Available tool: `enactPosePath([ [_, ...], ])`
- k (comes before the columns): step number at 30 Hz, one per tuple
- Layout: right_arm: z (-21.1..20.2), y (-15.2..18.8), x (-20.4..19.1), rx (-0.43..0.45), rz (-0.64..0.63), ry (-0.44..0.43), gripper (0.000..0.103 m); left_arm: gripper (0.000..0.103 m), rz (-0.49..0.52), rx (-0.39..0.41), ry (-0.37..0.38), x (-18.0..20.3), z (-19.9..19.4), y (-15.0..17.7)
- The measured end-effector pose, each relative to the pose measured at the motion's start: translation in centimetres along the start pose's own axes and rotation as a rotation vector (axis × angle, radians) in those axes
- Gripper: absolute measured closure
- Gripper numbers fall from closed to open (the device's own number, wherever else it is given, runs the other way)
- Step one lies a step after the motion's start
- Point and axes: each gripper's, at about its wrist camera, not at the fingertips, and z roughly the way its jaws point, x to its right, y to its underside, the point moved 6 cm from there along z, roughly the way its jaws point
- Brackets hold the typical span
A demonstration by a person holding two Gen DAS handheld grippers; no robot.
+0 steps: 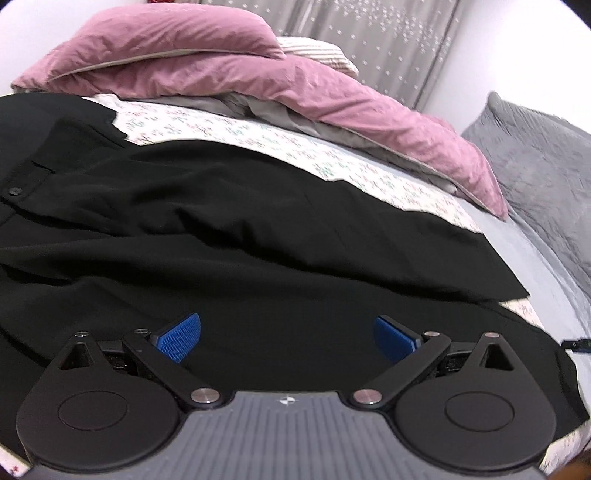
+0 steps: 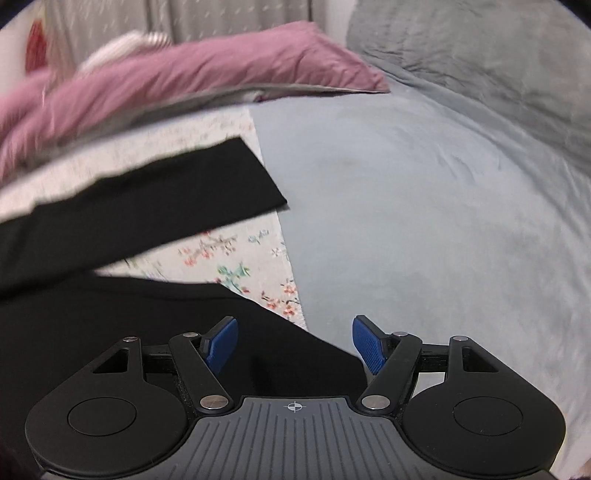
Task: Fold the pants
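Black pants (image 1: 240, 229) lie spread flat on a floral sheet (image 1: 258, 136) on the bed, waistband and button to the left, two legs running right. My left gripper (image 1: 287, 338) is open just above the near leg, blue pads apart, holding nothing. In the right wrist view the far leg's hem (image 2: 221, 184) and the near leg's hem (image 2: 258, 332) lie side by side with floral sheet between them. My right gripper (image 2: 294, 341) is open over the near leg's hem corner, empty.
A pink duvet (image 1: 221, 70) is bunched along the far side of the bed. A grey pillow (image 1: 535, 158) lies at the right. A pale blue sheet (image 2: 424, 221) covers the bed right of the floral sheet. Curtains (image 1: 369, 33) hang behind.
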Motion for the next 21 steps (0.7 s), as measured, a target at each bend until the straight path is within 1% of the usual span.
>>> enactPosePath([
  [4,1.3,-0.1,-1.0,-0.026,-0.064,-0.01,0.038,0.0,0.045,-0.008,-0.007,0.6,0.3,0.6],
  [5,1.6,0.1,-1.5,-0.036,-0.09,-0.015,0.046,0.0,0.051,-0.009,-0.015,0.6,0.4,0.6],
  [6,1.8,0.3,-1.8,-0.046,-0.118,-0.013,0.071,0.0,0.052,-0.011,-0.023,0.6,0.4,0.8],
  [7,1.9,0.4,-2.3,-0.051,-0.151,0.003,0.093,0.0,0.048,-0.016,-0.029,0.5,0.4,0.9],
  [8,1.7,0.5,-2.7,-0.038,-0.176,0.027,0.099,0.0,0.039,-0.022,-0.031,0.4,0.4,1.0],
  [9,1.1,0.6,-3.2,-0.009,-0.2,0.04,0.099,0.0,0.027,-0.028,-0.03,0.2,0.4,1.0],
  [10,0.4,0.7,-3.7,0.016,-0.223,0.035,0.101,0.0,0.013,-0.036,-0.029,-0.1,0.5,1.0],
  [11,-0.3,0.8,-4.3,0.03,-0.239,0.011,0.103,0.0,0.001,-0.042,-0.03,-0.3,0.5,1.1],
  [12,-0.9,1.1,-4.8,0.03,-0.243,-0.026,0.103,0.0,-0.012,-0.049,-0.033,-0.5,0.5,1.2],
  [14,-1.6,1.8,-5.5,-0.008,-0.257,-0.084,0.103,0.0,-0.039,-0.064,-0.041,-0.9,0.6,1.3],
  [15,-1.9,2.0,-5.7,-0.017,-0.276,-0.081,0.103,0.0,-0.05,-0.07,-0.042,-1.1,0.7,1.3],
  [17,-2.4,1.8,-5.7,-0.006,-0.29,-0.048,0.103,0.0,-0.065,-0.074,-0.041,-1.2,0.6,1.4],
  [18,-2.6,1.5,-5.5,0.01,-0.286,-0.038,0.092,0.0,-0.064,-0.073,-0.041,-1.2,0.6,1.4],
  [19,-2.5,1.0,-5.0,0.027,-0.28,-0.016,0.085,0.0,-0.059,-0.072,-0.042,-1.1,0.5,1.5],
  [21,-1.9,-0.1,-4.3,0.037,-0.268,0.001,0.049,0.0,-0.044,-0.071,-0.043,-0.8,0.5,1.6],
])
